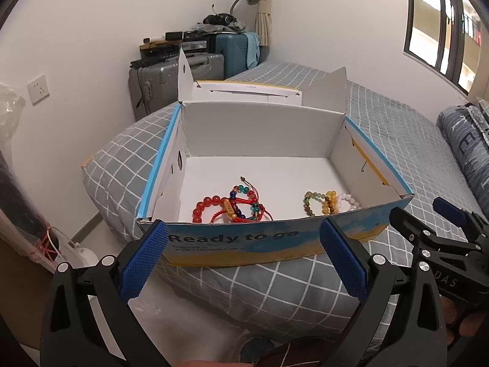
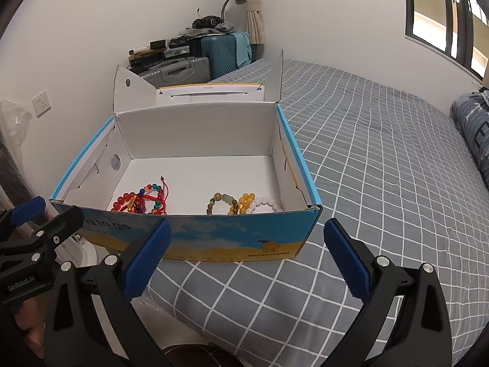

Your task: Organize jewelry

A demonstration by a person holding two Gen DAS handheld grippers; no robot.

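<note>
An open cardboard box [image 1: 262, 140] [image 2: 195, 131] with blue and yellow printed sides stands on the bed. Inside, near its front wall, lie two heaps of bead bracelets: a red and multicoloured heap [image 1: 235, 206] [image 2: 142, 202] on the left, and green, amber and pale pink bracelets [image 1: 330, 202] [image 2: 244, 203] on the right. My left gripper [image 1: 244, 235] is open just in front of the box's front wall, with nothing between its blue pads. My right gripper [image 2: 247, 235] is open too, empty, beside the left one. Each gripper shows at the edge of the other's view.
The bed has a grey checked cover [image 2: 382, 165]. Folded blue bedding [image 2: 473, 128] lies at the far right. Grey and teal suitcases [image 1: 183, 76] with clutter on top stand against the wall behind the box. A window [image 1: 443, 24] is at the upper right.
</note>
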